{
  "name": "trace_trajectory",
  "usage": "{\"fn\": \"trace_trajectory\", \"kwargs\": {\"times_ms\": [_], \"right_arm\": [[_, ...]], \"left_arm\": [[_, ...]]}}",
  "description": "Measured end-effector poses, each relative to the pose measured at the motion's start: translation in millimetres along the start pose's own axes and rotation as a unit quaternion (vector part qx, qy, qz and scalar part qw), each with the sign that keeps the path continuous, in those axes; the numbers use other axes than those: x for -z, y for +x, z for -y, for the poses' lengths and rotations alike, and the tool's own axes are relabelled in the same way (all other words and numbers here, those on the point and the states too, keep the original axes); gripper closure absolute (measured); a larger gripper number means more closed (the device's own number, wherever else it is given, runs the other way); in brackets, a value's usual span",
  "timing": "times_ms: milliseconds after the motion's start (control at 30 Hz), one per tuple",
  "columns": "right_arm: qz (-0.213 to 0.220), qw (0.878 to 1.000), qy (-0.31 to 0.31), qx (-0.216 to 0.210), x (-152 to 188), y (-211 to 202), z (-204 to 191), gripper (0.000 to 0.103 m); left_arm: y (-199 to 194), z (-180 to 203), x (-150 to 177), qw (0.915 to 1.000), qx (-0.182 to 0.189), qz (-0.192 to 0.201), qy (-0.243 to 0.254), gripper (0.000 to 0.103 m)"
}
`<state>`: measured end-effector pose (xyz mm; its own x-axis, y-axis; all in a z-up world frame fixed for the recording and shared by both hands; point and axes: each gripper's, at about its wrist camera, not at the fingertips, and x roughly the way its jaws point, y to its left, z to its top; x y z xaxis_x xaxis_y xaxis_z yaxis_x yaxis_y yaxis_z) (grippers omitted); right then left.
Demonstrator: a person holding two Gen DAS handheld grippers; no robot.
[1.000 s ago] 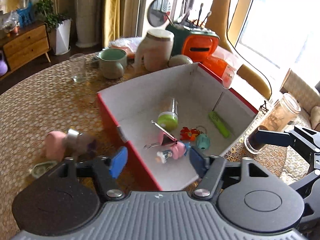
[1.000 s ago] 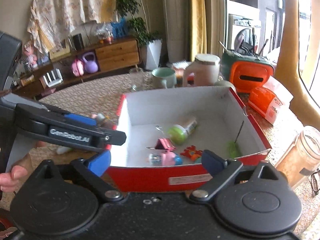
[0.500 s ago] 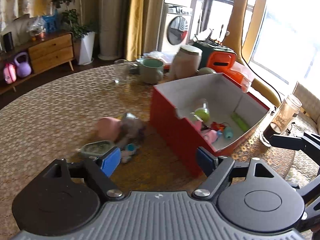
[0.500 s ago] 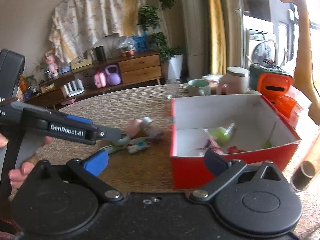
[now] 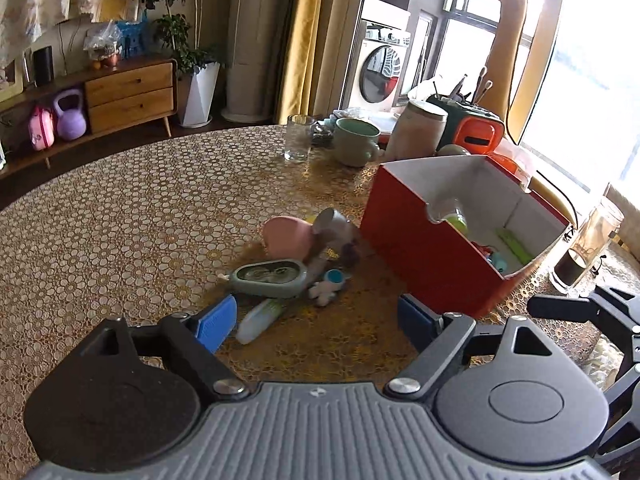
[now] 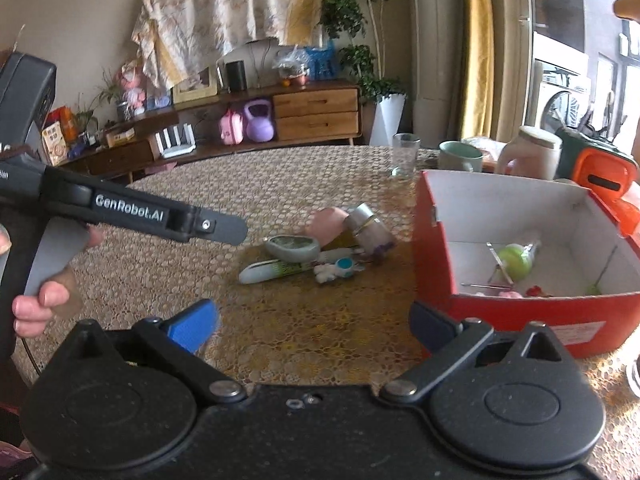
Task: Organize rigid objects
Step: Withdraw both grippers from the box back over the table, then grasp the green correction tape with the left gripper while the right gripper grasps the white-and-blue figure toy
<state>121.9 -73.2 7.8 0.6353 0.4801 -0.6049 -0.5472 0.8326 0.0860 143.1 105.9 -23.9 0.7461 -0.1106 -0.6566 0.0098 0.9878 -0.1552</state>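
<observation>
- Left gripper hangs over the patterned table, jaws spread wide and having just been opening further, nothing between the blue pads.
- Right gripper is spread wide too, bare tabletop between its fingers, nothing gripped.
- In the right wrist view the left gripper's black body reaches in from the left edge, with a person's fingers curled on its grey trigger.
- Here's the little heap still out on the table: a pink rounded object lying against a small jar with a silver cap, tipped on its side.
- Just in front of those sits a grey-green oval case, and beside it a tiny white figure with a blue round part.
- Nearest the left gripper lies a white-and-green tube, just off the tip of the left-hand pad but not touching it.
- The red box with its white inside stands to the right of the heap, near it, open on top.
- Inside the box: a clear bottle with a lime-green cap, a green marker-like stick, a metal clip, and some red and teal bits I can't make out clearly.
- Beyond the box on the far side of the table stand a drinking glass, a green mug, a pale canister and an orange-and-green holder.
- To the right of the box, a glass jar with dark contents at the bottom.
</observation>
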Motion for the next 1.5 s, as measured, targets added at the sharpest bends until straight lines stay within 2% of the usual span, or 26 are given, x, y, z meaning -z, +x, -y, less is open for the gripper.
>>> {"fn": "trace_trajectory", "kwargs": {"times_ms": [167, 300, 467, 667, 767, 1100, 1267, 1500], "right_arm": [[-0.009, 1.0, -0.003, 0.007, -2.1, 25.3, -2.9, 0.002], [-0.02, 1.0, -0.004, 0.006, -1.7, 50.5, -4.4, 0.003], [-0.044, 0.999, -0.007, 0.009, -1.3, 84.1, -4.9, 0.01], [-0.044, 0.998, -0.043, 0.032, -1.0, 117.3, -4.3, 0.024], [-0.044, 0.997, -0.051, 0.04, -2.7, 132.3, 0.3, 0.027], [-0.05, 0.996, -0.071, 0.033, -4.7, 157.2, 4.1, 0.028], [-0.055, 0.996, -0.064, 0.02, -4.8, 165.8, 7.3, 0.028], [-0.059, 0.997, -0.056, 0.019, -4.8, 174.5, 10.8, 0.028]], "left_arm": [[15.5, -13.8, -1.3, 1.0, -0.003, 0.009, -0.001, 0.016], [39.1, -23.6, -2.6, 1.0, 0.005, 0.001, 0.0, 0.016], [69.2, -32.4, -2.6, 0.9999, 0.002, -0.008, 0.011, 0.016], [101.5, -39.6, -4.7, 0.9994, 0.009, -0.025, 0.022, 0.016], [113.8, -40.8, -6.2, 0.9991, 0.014, -0.029, 0.03, 0.016], [148.8, -45.6, -11.9, 0.9974, 0.038, -0.044, 0.043, 0.016], [161.2, -52.5, -14.9, 0.9955, 0.056, -0.059, 0.049, 0.016], [171.5, -56.5, -16.5, 0.9938, 0.062, -0.07, 0.06, 0.015]]}}
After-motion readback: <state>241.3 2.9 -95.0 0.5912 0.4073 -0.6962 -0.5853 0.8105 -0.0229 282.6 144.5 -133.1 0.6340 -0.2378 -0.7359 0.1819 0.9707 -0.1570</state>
